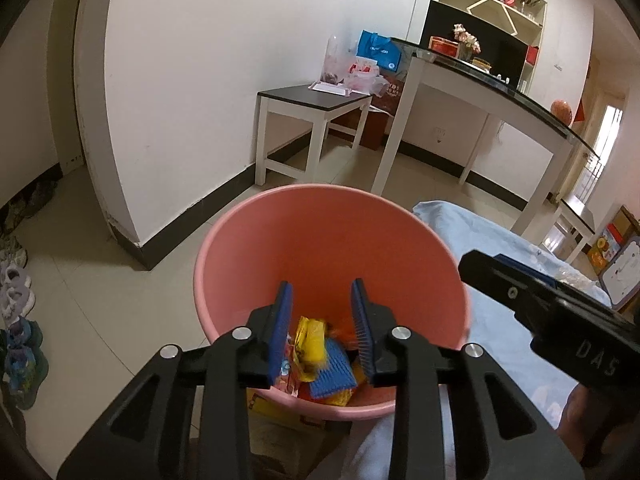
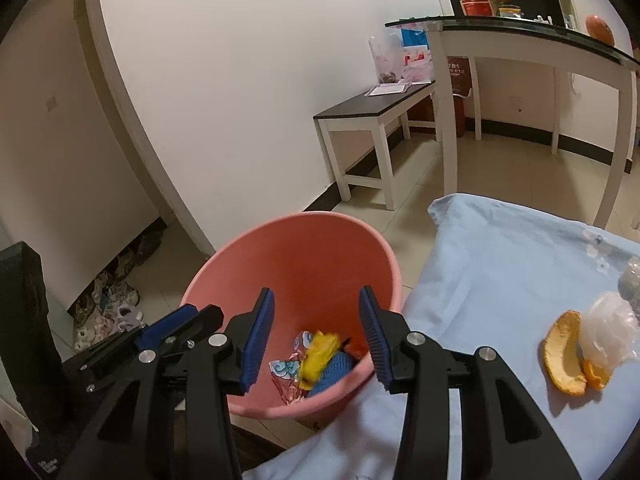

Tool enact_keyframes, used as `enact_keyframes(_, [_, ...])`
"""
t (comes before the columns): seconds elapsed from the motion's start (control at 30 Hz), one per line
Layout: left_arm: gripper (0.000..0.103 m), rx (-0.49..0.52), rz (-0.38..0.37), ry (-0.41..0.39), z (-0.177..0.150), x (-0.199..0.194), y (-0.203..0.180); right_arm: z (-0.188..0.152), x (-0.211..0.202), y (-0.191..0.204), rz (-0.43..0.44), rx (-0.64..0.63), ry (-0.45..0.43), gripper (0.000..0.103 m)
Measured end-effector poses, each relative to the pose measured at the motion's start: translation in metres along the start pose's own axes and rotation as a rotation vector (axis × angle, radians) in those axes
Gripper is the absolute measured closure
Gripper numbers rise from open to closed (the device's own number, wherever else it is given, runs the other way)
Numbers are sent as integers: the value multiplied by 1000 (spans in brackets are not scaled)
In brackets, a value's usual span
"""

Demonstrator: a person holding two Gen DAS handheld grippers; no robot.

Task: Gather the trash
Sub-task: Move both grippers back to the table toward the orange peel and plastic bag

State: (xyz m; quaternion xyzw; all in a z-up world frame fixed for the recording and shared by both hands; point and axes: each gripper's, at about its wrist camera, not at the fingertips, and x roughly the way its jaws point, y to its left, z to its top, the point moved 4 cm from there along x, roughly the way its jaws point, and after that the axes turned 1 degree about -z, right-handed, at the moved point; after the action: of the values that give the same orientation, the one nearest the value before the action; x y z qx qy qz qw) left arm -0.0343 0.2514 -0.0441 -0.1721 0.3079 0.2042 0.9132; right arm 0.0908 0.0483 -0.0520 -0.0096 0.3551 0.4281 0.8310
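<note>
Trash (image 2: 316,360), a crumpled yellow wrapper, a printed wrapper and a blue piece, lies at the bottom of the pink bin (image 2: 240,272) on the floor, below both hand-held grippers, left (image 1: 322,308) and right (image 2: 316,312), each parted and holding nothing. Beside the bin a blue-covered surface (image 2: 500,260) carries orange peel (image 2: 564,354) and a clear bag (image 2: 608,328); farther off stands a white bench (image 2: 372,114).

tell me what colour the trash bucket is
Pink, a salmon shade. The bucket shows best in the right wrist view, rim and inside both visible.
</note>
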Motion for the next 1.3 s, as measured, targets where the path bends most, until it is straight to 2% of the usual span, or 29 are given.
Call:
enact_keyframes(0.37, [72, 41, -55, -27, -12, -39, -30, -23, -54, -11, -37, 10, -10, 57])
enact_keyframes(0.8, [72, 95, -108, 15, -55, -66, -82, -76, -126, -41, -118, 53, 13, 56])
enact_keyframes(1.1, [72, 132, -150, 40, -84, -81, -110, -113, -156, -61, -163, 92, 23, 56])
enact_keyframes(1.3, [72, 160, -169, 55, -98, -91, -125, -129, -171, -65, -151, 112, 16, 55])
